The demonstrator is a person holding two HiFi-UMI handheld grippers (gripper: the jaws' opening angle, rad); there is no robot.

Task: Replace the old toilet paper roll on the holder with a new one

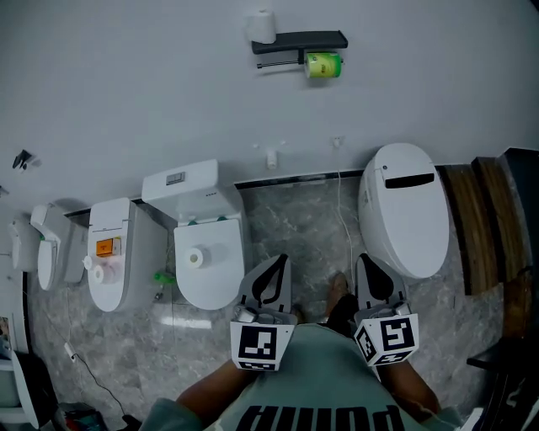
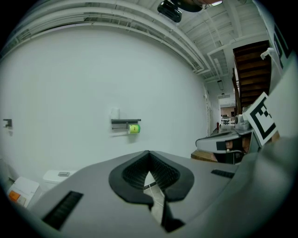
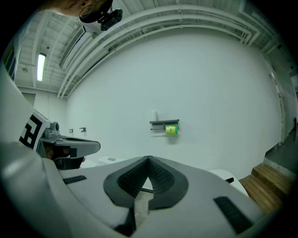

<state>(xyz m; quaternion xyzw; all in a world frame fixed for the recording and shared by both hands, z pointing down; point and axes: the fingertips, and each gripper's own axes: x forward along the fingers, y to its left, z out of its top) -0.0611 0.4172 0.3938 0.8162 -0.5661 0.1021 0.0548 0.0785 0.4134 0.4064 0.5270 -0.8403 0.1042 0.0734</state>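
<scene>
Hanging under the wall holder (image 1: 299,40), a green roll (image 1: 323,65) is seen; a white toilet paper roll (image 1: 263,26) is stood on its left end. Well below the holder, the left hand-held gripper (image 1: 278,265) and the right hand-held gripper (image 1: 366,265) are held closed, empty.

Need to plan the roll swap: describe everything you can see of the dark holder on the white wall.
The dark wall-mounted holder is a flat, matte, metal-looking shelf with a thin rod running beneath it, fixed level on the white wall. A white paper roll stands upright on its left end. A green roll hangs on the rod under its right end. Nothing else touches it.
</scene>
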